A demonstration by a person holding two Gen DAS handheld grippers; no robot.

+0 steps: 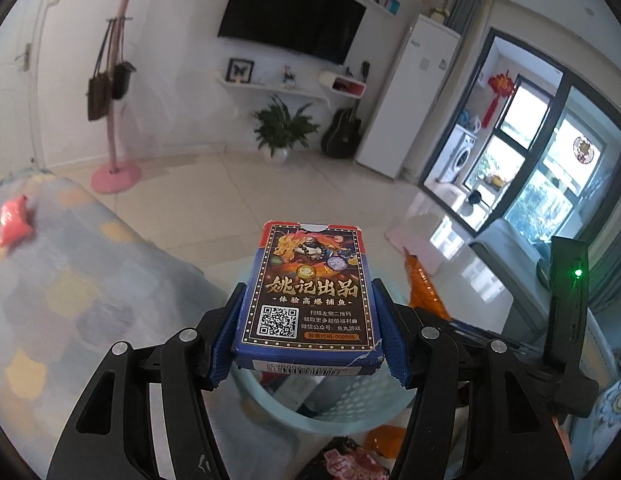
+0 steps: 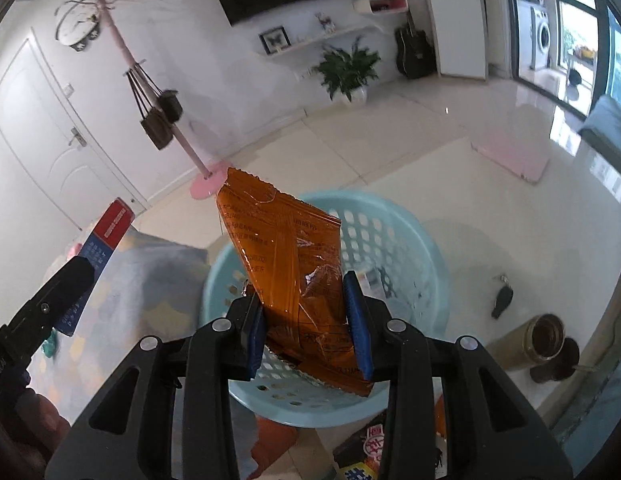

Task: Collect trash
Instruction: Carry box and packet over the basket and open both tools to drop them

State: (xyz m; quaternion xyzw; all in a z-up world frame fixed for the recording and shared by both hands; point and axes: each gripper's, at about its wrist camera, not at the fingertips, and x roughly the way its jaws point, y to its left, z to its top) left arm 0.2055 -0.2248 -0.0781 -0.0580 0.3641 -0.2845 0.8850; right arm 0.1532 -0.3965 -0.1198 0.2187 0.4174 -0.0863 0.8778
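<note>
1. Left wrist view: The left gripper (image 1: 308,344) is clamped on a blue card box (image 1: 308,300) in the lower middle of the frame. The box stands up between the blue pads (image 1: 394,344). A light blue basket (image 1: 270,404) sits under it. A red wrapper (image 1: 15,220) lies on the patterned cloth (image 1: 82,292) at far left.

2. Right wrist view: The right gripper (image 2: 308,328) is clamped on an orange wrapper (image 2: 286,264) in the middle of the frame, right above the light blue basket (image 2: 406,248). The card box (image 2: 106,236) shows at left.
</note>
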